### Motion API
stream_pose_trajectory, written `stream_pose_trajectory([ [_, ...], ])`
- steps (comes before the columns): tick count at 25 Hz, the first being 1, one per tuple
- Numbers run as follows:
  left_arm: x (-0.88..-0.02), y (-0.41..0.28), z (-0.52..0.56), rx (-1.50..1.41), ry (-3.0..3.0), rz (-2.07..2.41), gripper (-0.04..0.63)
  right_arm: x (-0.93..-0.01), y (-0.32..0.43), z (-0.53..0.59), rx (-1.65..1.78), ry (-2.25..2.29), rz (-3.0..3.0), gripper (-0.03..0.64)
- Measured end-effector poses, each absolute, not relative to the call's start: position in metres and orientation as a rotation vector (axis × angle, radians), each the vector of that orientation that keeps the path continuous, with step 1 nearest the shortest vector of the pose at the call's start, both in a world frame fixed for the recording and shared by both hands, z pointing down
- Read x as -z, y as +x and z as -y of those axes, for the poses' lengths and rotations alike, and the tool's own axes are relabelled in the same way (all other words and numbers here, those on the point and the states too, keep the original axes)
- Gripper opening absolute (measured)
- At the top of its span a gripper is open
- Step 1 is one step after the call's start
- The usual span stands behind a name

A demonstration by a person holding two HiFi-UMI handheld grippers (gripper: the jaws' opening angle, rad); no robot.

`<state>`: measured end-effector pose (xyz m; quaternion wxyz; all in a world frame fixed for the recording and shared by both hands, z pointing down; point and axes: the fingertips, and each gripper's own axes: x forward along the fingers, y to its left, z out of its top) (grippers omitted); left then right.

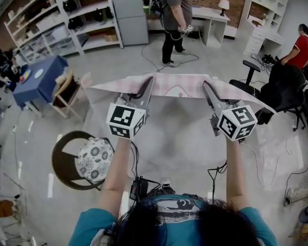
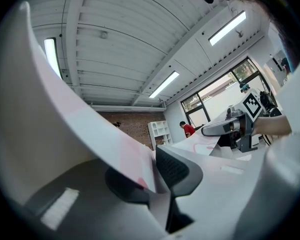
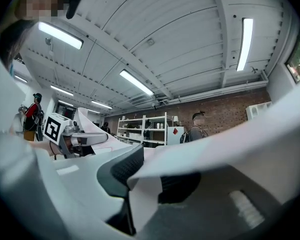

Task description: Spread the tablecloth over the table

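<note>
Your hair (image 1: 195, 224) fills 6 o'clock. Beyond it, your left gripper (image 1: 148, 86) at 11 and right gripper (image 1: 207, 88) at 1 each pinch the pink tablecloth (image 1: 177, 85), stretched aloft between them. Hold both ends level and evenly taut.

no readable text, no labels, no numbers

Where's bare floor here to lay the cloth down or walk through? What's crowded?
Bare floor lies below the held tablecloth, between the round chair and the black office chair; more lies beyond it, toward the standing person. Crowded: left, with blue table and wooden chair; right, around the person in red.
</note>
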<state>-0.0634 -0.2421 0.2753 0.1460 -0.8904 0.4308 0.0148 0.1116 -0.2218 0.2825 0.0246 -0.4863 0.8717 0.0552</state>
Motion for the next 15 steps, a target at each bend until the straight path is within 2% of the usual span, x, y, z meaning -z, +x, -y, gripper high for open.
stream_pose_trajectory([
  [15, -0.197, -0.03, 0.395, -0.06, -2.391, -1.133, 0.063, -0.224, 0.142, 0.383, -0.206, -1.474, -2.618, 0.081],
])
